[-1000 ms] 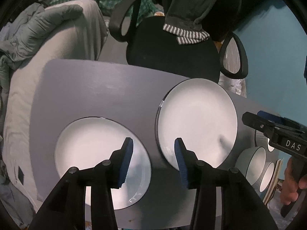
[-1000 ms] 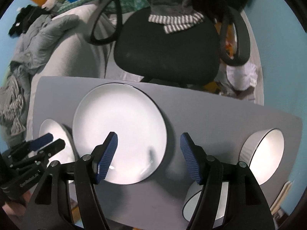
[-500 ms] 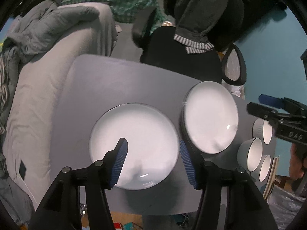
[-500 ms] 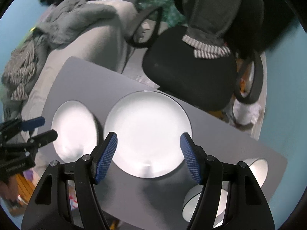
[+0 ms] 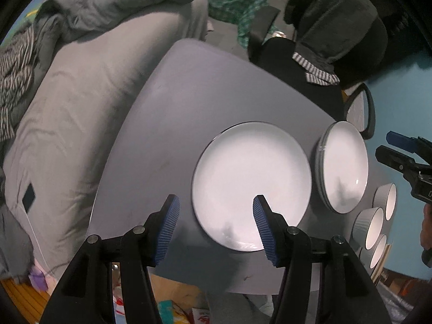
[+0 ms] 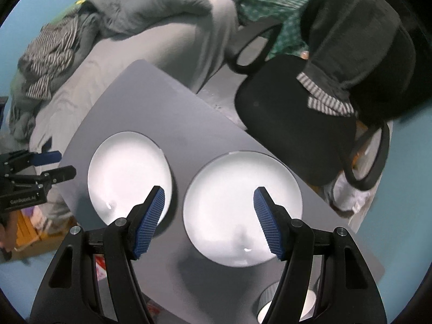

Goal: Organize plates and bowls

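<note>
- Left hand-held gripper [image 5: 214, 226] hangs wide open, empty, above the grey bench [image 5: 189, 102].
- Right hand-held gripper [image 6: 209, 220] spread wide too, nothing held.
- 2 round white plates [image 6: 243, 208] [image 6: 129, 175] lie side by side, apart.
- 3 ribbed grey bowls [image 5: 368, 228] sit along the bench's right edge.

Both wrist cameras look down from high over the grey table [image 5: 189, 102], the left from its left end, sharing two white plates [image 6: 243, 205].

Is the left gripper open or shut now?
Open. The left gripper has its blue fingers spread wide apart, holding nothing, above the gray table.
</note>
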Demonstrator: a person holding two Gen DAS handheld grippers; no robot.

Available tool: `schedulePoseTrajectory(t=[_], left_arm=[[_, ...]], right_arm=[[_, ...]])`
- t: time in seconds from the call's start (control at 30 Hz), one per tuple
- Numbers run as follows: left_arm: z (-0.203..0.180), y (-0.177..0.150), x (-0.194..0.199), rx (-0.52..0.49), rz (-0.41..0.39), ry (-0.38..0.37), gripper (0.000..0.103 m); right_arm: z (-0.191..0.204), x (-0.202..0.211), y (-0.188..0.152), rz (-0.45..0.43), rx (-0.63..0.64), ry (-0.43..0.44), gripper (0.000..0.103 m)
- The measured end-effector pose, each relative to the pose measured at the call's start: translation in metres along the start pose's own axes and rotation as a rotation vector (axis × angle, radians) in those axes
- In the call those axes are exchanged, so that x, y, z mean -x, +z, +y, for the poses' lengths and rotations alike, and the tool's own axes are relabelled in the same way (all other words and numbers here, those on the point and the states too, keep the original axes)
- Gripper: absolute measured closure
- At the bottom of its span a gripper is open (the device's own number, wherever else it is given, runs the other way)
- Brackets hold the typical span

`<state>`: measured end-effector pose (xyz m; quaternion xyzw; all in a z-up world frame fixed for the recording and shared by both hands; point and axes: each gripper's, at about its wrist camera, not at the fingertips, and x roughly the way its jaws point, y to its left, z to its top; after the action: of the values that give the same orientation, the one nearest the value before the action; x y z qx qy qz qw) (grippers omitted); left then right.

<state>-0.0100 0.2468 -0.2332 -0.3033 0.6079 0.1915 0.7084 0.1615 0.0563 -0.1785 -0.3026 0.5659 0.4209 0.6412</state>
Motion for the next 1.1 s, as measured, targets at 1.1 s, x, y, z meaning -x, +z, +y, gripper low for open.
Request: schedulePoseTrajectory(t=[1.1], left_arm=[[0.048, -0.030, -0.087, 0.290, 0.127, -0.069, 0.045]], right_arm=[[0.058, -0.124, 0.034, 0.227, 0.149, 0.144, 0.035]])
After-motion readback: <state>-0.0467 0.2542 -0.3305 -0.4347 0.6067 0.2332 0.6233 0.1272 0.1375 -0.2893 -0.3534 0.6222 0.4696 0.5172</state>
